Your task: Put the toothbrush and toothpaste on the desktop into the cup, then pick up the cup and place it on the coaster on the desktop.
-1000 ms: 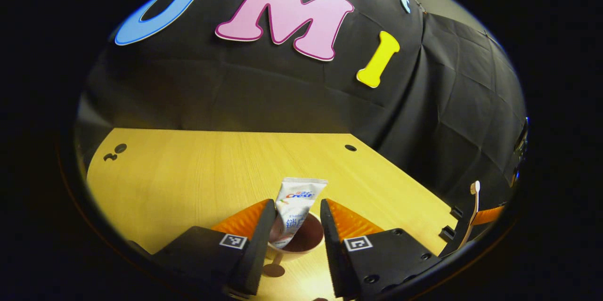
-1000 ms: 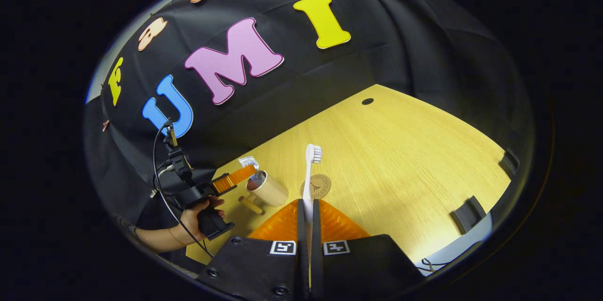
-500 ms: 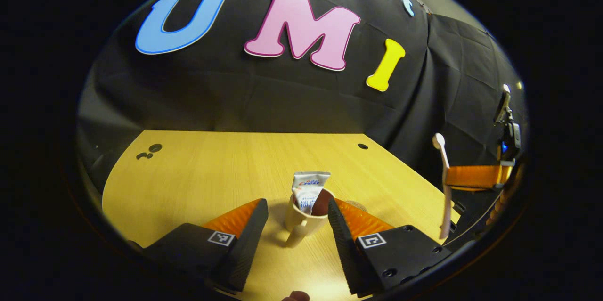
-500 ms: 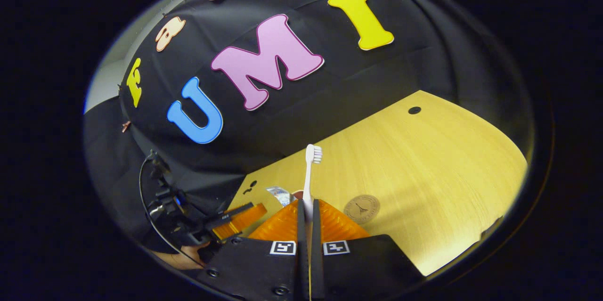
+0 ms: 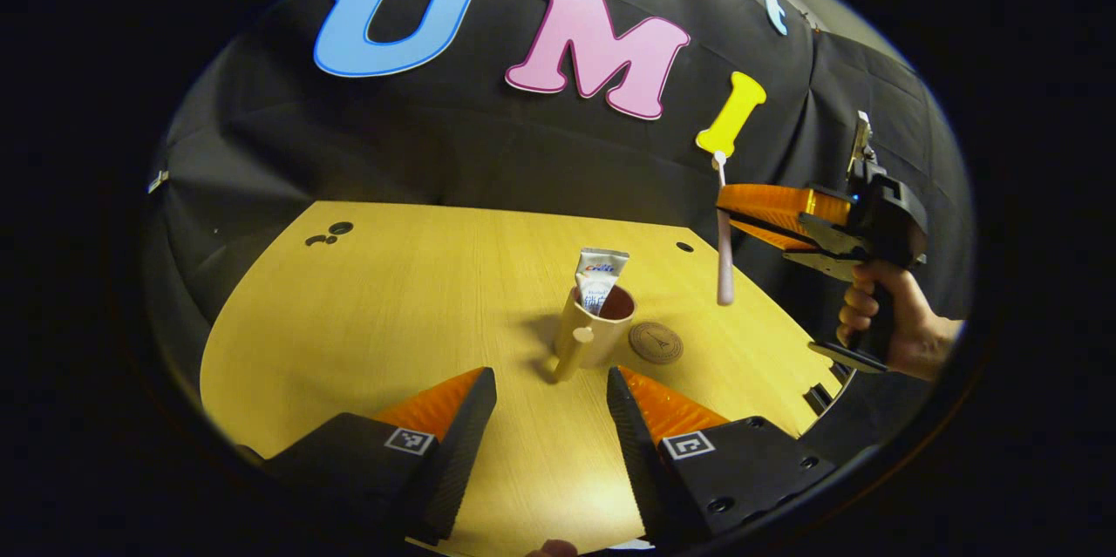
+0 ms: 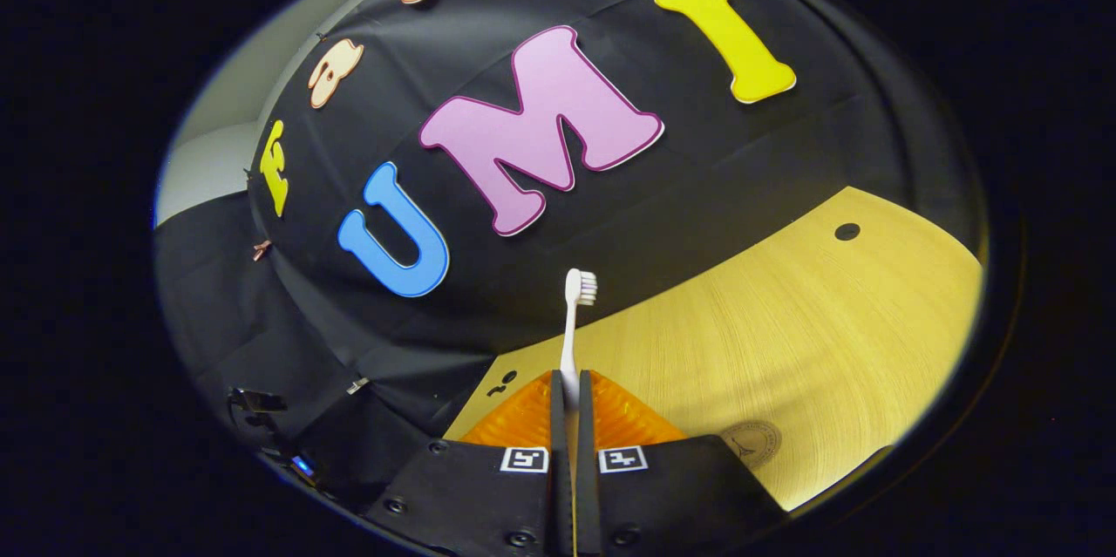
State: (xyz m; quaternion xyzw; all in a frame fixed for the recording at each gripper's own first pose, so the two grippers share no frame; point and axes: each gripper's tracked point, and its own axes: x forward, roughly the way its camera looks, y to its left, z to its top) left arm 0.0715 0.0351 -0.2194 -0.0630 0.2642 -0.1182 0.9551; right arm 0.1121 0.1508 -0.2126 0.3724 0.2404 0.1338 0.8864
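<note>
Left gripper (image 5: 549,396): you've pulled it back, jaws released and empty.
Toothpaste (image 5: 597,275): now standing in the cup (image 5: 595,332), frame centre.
Right gripper (image 5: 724,214): clenched on the toothbrush (image 5: 723,265), raised upper right.
Coaster (image 5: 655,342): bare beside cup.
Next: drop the brush in.

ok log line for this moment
white toothpaste tube: in beige cup | left claw: open | right claw: gripping white toothbrush

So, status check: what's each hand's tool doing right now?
Left tool open, clear of cup. Right tool shut on toothbrush, held high. Toothpaste in cup; coaster bare.
</note>
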